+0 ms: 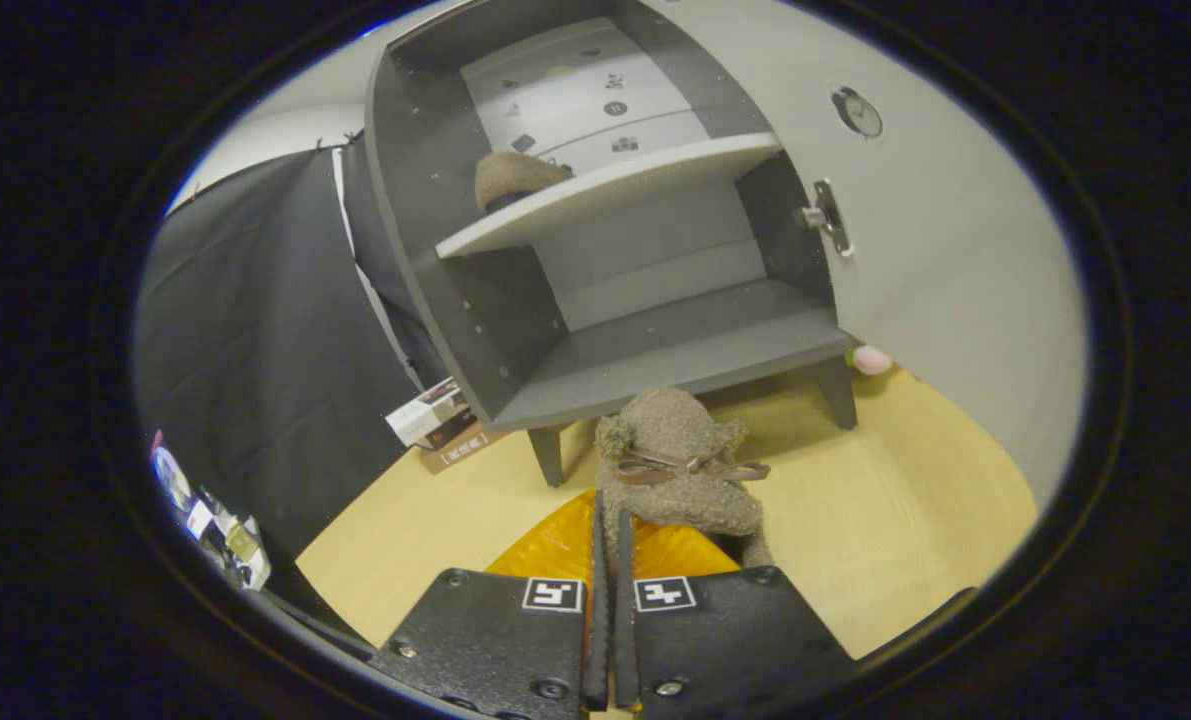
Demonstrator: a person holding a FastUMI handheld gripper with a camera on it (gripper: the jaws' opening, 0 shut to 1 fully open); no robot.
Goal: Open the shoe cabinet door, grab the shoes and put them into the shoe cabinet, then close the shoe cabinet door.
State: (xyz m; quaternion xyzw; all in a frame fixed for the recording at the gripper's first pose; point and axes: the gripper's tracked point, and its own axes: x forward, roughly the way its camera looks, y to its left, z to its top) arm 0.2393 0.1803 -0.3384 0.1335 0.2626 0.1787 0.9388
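A fuzzy brown shoe with a brown bow hangs just ahead of my fingers, in front of the cabinet's lower shelf. My gripper is shut on the shoe's near rim, the two fingers pressed almost together on it. The grey shoe cabinet stands open beyond the shoe, its door swung out to the right with a metal latch on it. A second fuzzy brown shoe rests on the left of the upper shelf.
An orange ribbed object lies on the pale wood floor under the held shoe. Small boxes sit by the cabinet's left leg. A pink ball lies under the door's edge. Black cloth hangs on the left.
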